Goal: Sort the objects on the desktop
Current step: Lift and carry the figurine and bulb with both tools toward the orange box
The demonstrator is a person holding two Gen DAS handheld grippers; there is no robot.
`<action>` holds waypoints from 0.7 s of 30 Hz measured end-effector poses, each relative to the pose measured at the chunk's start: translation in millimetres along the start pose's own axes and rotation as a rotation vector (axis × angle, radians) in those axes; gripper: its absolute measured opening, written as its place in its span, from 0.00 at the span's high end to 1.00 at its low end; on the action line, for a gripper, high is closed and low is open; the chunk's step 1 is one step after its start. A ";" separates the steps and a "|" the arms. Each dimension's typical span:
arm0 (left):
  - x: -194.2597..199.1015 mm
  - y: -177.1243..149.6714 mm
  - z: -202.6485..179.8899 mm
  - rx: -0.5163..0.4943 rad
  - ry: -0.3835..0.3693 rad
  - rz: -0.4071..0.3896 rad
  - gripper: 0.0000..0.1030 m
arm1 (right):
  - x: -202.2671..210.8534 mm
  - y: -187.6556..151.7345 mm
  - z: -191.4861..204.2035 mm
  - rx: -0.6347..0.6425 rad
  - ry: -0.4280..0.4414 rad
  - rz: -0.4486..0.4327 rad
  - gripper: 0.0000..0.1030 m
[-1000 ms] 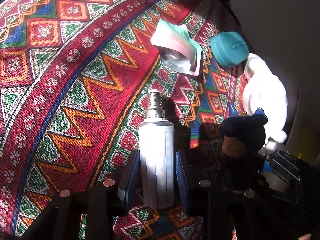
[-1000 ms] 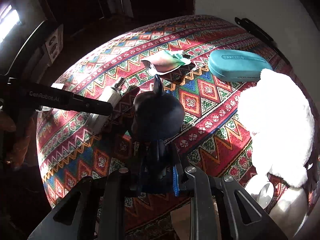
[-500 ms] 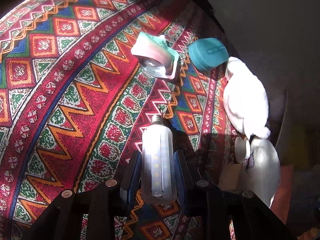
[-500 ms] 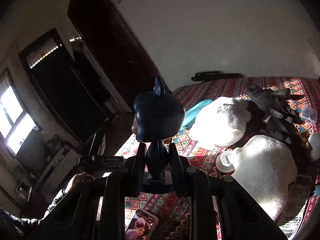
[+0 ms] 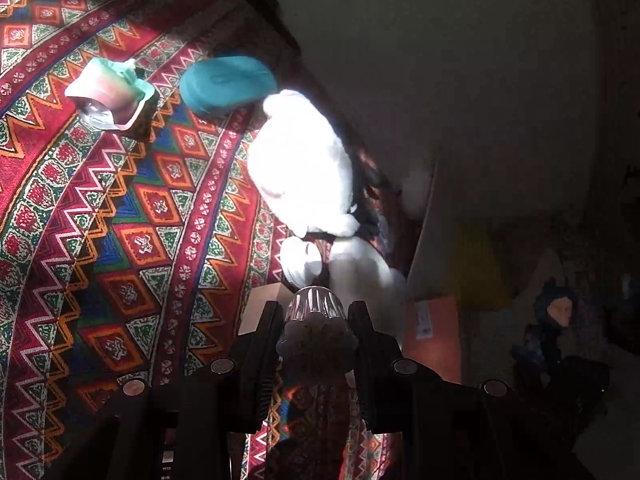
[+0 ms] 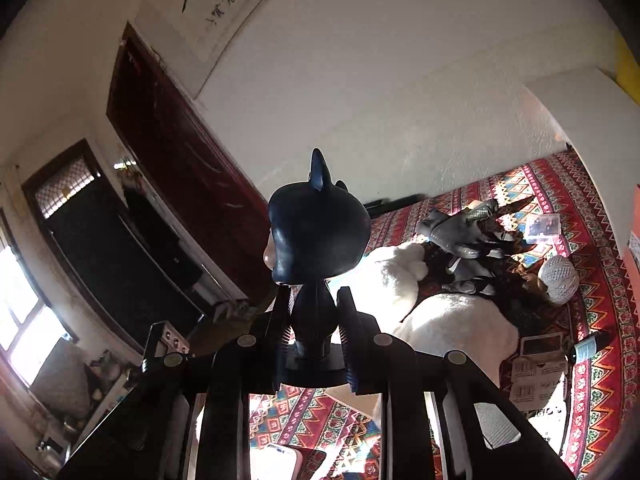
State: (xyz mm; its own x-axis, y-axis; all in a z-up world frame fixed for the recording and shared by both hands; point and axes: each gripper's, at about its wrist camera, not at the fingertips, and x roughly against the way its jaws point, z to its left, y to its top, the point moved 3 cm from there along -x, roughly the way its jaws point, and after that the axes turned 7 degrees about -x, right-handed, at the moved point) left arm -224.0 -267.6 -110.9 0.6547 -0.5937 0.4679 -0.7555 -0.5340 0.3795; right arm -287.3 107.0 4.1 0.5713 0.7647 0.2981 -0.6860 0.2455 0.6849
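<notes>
Desktop objects lie around a white plush toy on the desk's patterned cloth. Just beside the plush toy's far end sits a teal case, and further left of that a crumpled pink-and-green packet. The left tool is pinching a light bulb lifted off the cloth, its ribbed metal end pointing toward the plush toy. The right tool is clamped on a dark figurine by its body, held upright above the desk with the plush toy behind it. Right of the plush toy in the right wrist view lie grey gloves and a white knitted ball.
</notes>
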 end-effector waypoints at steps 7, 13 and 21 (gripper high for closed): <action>-13.3 -23.6 -68.6 -0.087 -0.108 0.032 0.74 | 50.6 11.5 -11.5 -0.011 -0.035 -0.092 0.77; -53.4 -51.1 -128.2 -0.121 -0.202 0.093 0.74 | 111.3 25.7 -27.5 -0.014 -0.110 -0.204 0.77; -160.9 -93.3 -221.4 -0.178 -0.306 0.256 0.74 | 204.6 40.9 -92.1 -0.052 -0.389 -0.360 0.77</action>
State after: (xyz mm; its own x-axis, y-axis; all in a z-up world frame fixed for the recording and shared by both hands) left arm -264.3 11.1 -44.8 0.4027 -0.8588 0.3167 -0.8693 -0.2505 0.4261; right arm -239.9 328.5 31.9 0.8931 0.3512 0.2813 -0.4310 0.4885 0.7587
